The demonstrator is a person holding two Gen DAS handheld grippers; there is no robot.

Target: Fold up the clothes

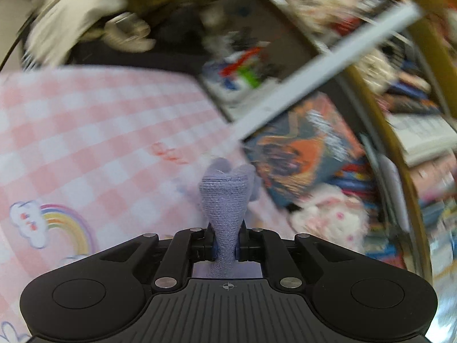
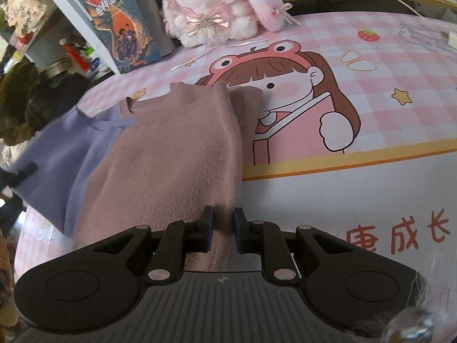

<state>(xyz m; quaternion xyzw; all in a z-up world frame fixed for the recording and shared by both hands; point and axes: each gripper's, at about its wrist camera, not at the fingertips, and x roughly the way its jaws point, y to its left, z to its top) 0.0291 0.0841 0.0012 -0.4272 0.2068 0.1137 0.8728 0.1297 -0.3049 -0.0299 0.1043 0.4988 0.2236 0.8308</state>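
Observation:
A two-tone fleece garment lies on the pink checked mat (image 2: 385, 65). Its dusty pink part (image 2: 171, 148) is in the middle of the right wrist view and its lavender part (image 2: 57, 154) is to the left. My right gripper (image 2: 223, 223) is shut on the near edge of the pink part. In the left wrist view my left gripper (image 1: 227, 237) is shut on a bunched fold of the lavender fabric (image 1: 225, 197), which stands up between the pads above the mat (image 1: 85, 128). That view is blurred by motion.
A white and pink plush rabbit (image 2: 222, 8) sits at the mat's far edge beside an upright book (image 2: 122, 28) and a white shelf (image 2: 71, 8) crammed with small items. Dark clothing (image 2: 28, 100) is piled at the left. The mat's right side is bare.

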